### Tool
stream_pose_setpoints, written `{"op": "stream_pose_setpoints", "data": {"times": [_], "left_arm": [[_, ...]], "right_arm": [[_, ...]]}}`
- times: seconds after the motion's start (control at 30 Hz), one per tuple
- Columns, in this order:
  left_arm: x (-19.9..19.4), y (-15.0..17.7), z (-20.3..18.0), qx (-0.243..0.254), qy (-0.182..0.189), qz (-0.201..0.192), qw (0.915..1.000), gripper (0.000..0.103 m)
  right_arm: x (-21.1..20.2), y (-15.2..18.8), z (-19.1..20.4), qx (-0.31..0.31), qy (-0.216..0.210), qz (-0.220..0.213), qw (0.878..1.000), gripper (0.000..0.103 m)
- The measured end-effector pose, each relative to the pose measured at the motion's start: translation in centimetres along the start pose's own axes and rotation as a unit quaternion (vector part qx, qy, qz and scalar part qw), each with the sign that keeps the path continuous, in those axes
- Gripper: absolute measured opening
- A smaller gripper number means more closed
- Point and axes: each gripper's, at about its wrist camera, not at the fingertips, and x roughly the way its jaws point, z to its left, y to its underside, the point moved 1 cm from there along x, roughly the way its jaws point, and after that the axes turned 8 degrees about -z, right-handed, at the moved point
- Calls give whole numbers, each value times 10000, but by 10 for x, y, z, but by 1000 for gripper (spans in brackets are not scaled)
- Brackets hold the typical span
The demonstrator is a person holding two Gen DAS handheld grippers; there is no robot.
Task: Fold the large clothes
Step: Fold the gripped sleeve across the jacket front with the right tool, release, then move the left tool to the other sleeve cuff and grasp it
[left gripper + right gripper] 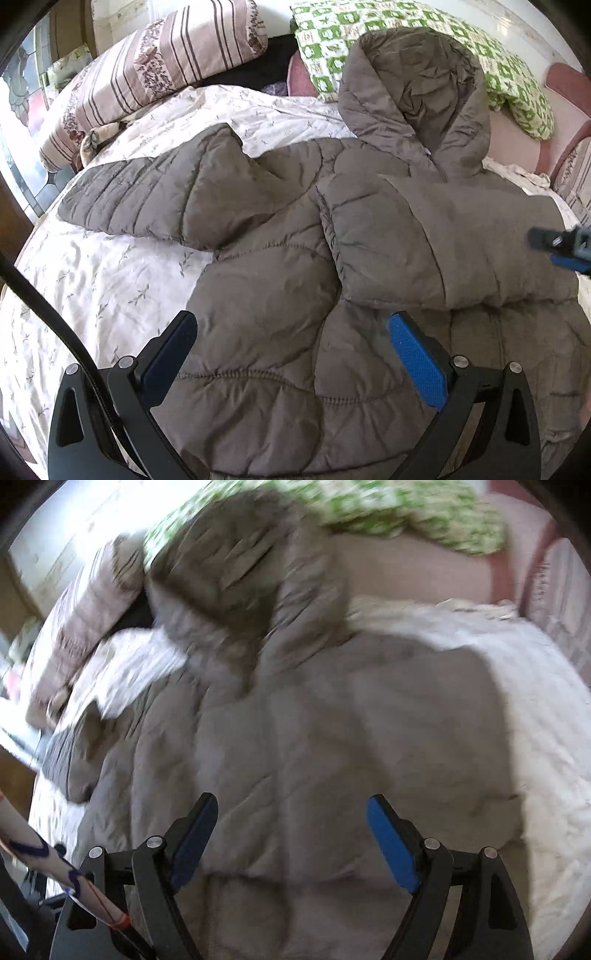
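Two tongs, left (291,354) and right (291,838), hang released above the jacket (295,240) on the bed (92,277); unfolded sleeve (147,199) extends left, nearer the left tongs.

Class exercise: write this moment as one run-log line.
jacket: flat on bed, one sleeve folded in | left gripper: open | right gripper: open
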Motion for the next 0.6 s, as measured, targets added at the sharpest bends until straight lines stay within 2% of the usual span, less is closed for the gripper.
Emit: {"op": "stream_pose_setpoints", "data": {"times": [0.1,0.17,0.23,0.3,0.43,0.6], "left_arm": [[3,5,-1,36,31,140,9999,103],[-1,7,0,60,50,129,9999,103],[-11,6,5,37,43,-25,10000,103],[-21,4,12,-27,70,-167,9998,103],[-35,0,28,-205,86,-323,9992,103],[-50,-13,54,-509,40,-526,9973,103]], "right_arm": [[26,21,15,-437,192,439,9979,87],[28,28,18,-541,278,461,9971,87],[15,26,17,-397,104,419,9983,87],[-16,28,16,-177,-126,144,9997,87],[-67,47,20,-119,-247,-343,9990,87],[-122,77,49,-851,-235,-855,9924,87]]}}
